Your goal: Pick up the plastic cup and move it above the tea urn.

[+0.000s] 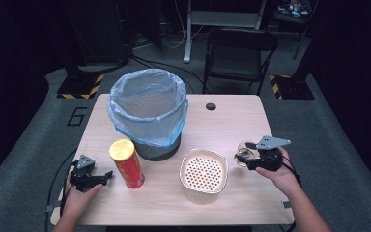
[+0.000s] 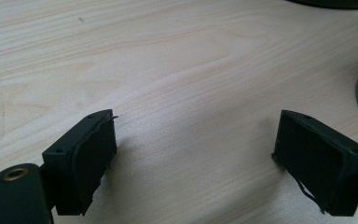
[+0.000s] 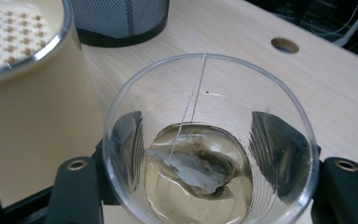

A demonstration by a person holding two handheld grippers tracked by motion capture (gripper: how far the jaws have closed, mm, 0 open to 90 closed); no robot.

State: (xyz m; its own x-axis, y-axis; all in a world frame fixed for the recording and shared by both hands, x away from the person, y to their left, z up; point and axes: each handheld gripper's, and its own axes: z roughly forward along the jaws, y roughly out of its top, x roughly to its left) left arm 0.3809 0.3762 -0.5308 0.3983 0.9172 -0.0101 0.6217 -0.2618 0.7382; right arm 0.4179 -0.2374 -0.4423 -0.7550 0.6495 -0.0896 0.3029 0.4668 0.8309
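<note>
Light wood-grain table (image 1: 232,121) seen from above, with a round cable hole (image 1: 210,106) near its far edge, standing on grey carpet in a dim room; beyond it are a dark folding chair (image 1: 239,58), the pale legs of a second desk, loose cables on the floor, and two black bases edged with yellow-and-black hazard stripes. On the far-left part of the tabletop stands a black mesh waste bin (image 1: 149,116) lined with a pale blue plastic bag. In front of it a red crisp tube (image 1: 127,164) with a yellow lid stands upright, and to its right, near the front centre, sits a cream container (image 1: 204,175) with a perforated insert. The right gripper (image 1: 251,157) is closed around a clear glass cup (image 3: 209,140), one black jaw pressed against each side of its wall; the cup is at the right side of the table, just beside the cream container, and holds a little pale liquid and a used tea bag (image 3: 191,163) whose string runs up over the rim. The left gripper (image 2: 193,158) lies low over the table's front-left corner, near the crisp tube, its jaws spread wide apart with bare wood between them.
</note>
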